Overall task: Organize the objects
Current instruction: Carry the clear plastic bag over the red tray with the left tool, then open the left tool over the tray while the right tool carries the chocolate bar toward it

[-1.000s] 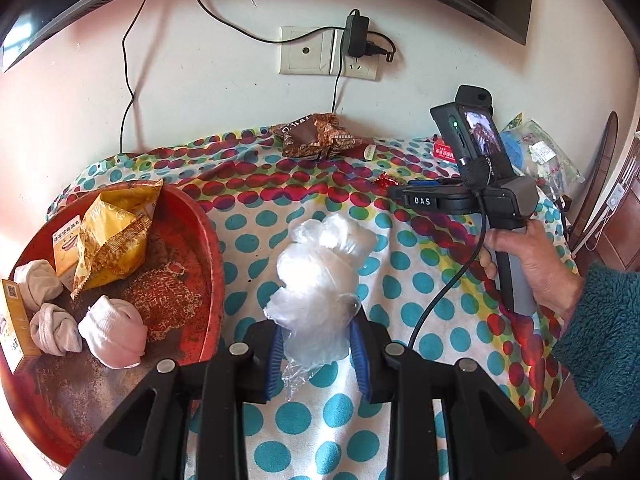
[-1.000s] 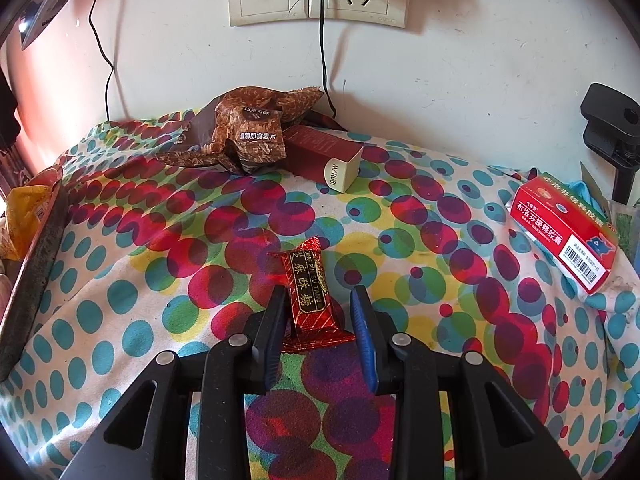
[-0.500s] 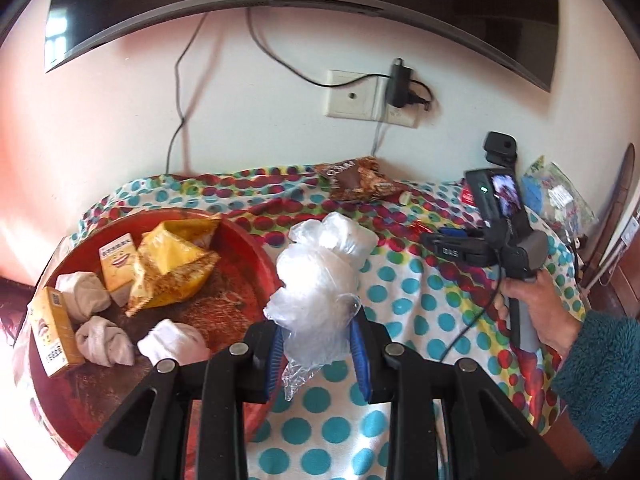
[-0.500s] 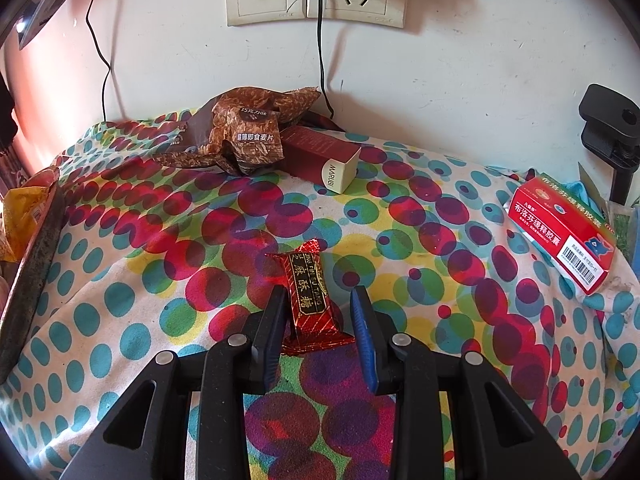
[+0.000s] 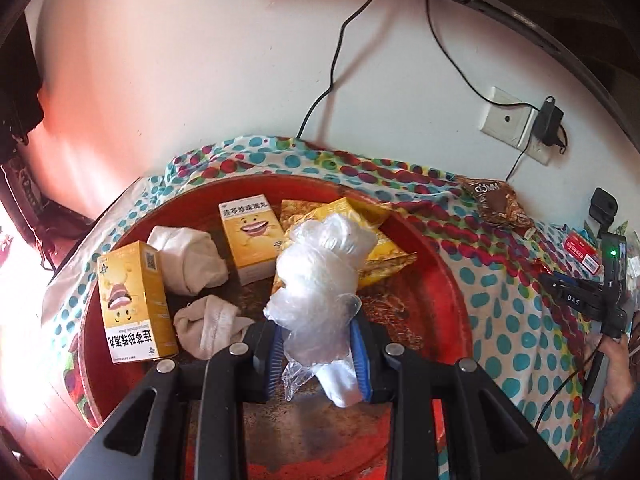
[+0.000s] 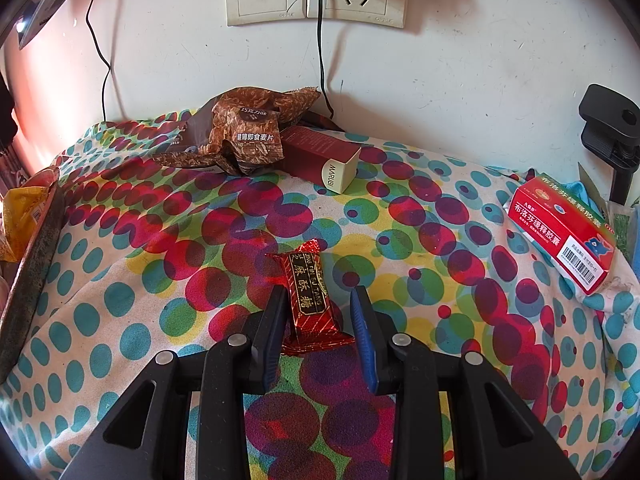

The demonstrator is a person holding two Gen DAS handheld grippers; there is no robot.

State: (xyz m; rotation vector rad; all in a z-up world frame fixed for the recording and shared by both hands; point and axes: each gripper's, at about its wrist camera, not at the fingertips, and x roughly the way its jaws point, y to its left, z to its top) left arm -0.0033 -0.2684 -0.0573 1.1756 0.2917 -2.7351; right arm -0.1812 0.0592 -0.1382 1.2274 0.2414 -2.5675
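Left tool (image 5: 316, 350) grips plastic bag (image 5: 320, 284) over seemingly crowded red tray (image 5: 448, 280).

Yellow boxes (image 5: 134, 304): two are counted
Rolled white socks (image 5: 188, 260): three are seen
Yellow snack bag (image 5: 384, 248): one
Clear plastic bag (image 5: 320, 280): one
Red candy (image 6: 308, 292): one
Red boxes (image 6: 564, 240): two
Brown packets (image 6: 244, 132): one

Bright daylight, blown-out glare at the left edge of the left wrist view, pink cast on the wall (image 5: 168, 80), heavy fisheye bending, dark vignetted corners, sharp focus.
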